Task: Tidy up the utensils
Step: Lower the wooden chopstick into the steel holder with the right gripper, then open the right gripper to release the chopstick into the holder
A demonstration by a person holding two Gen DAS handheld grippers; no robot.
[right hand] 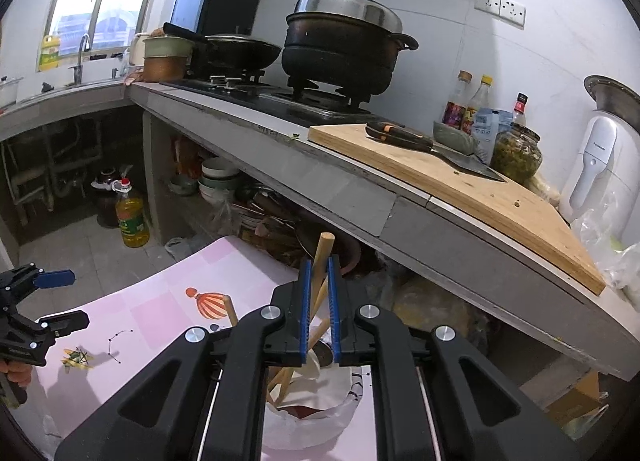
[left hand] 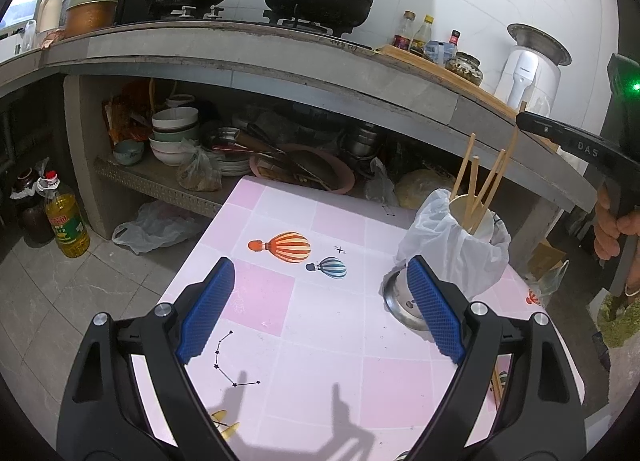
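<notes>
right gripper (right hand: 318,293) clamped on one chopstick (right hand: 322,257), long axis near upright, lower end over the cup (left hand: 474,217) directly beneath, among other chopsticks (left hand: 484,177) already leaning there. probably just lowering and letting go left. left gripper (left hand: 320,309) spread wide, holding nothing, low over the pink table (left hand: 320,361), cup ahead on its right, farther off.

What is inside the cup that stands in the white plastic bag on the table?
Several wooden chopsticks stand in the cup, leaning apart. The right gripper pinches one. The cup's bottom is hidden by its wall and the plastic bag.
</notes>
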